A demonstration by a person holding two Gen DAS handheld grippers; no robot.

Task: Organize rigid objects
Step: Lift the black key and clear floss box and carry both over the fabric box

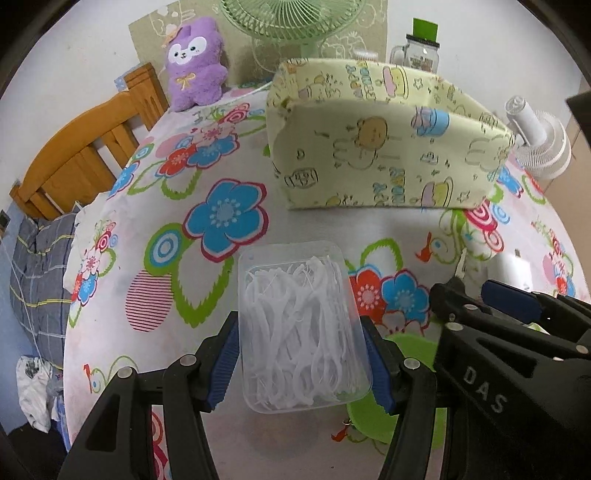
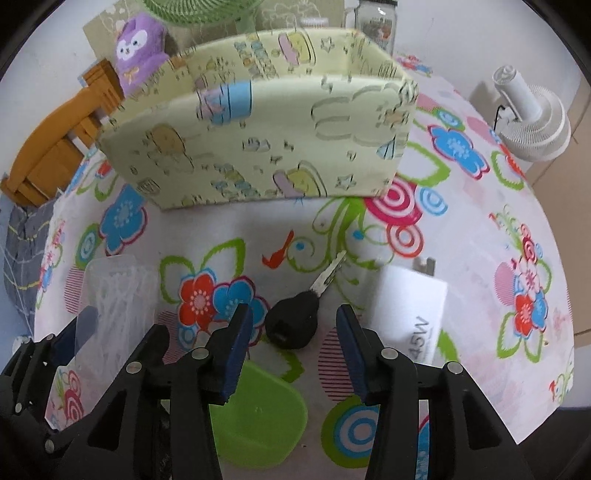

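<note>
My left gripper (image 1: pixel 299 328) is shut on a clear plastic box of white floss picks (image 1: pixel 299 325), its blue pads pressing both long sides above the flowered tablecloth. That box shows blurred at the lower left of the right wrist view (image 2: pixel 114 295). My right gripper (image 2: pixel 293 317) stands open, pointing steeply down. A black-headed key (image 2: pixel 291 325) lies on the cloth between its fingertips, blade pointing away, and neither pad touches it. The right gripper (image 1: pixel 461 291) also shows at the right of the left wrist view. A pale yellow cartoon-print fabric bin (image 1: pixel 388 147) (image 2: pixel 258 140) stands behind both.
A green plastic dish (image 2: pixel 258 413) lies under the right gripper's fingers, and a white charger block (image 2: pixel 410 314) to the key's right. Farther back are a purple plush (image 1: pixel 195 62), a green fan (image 1: pixel 291 22), a glass jar (image 1: pixel 421 51), a white fan (image 2: pixel 532 122) and a wooden chair (image 1: pixel 85 147).
</note>
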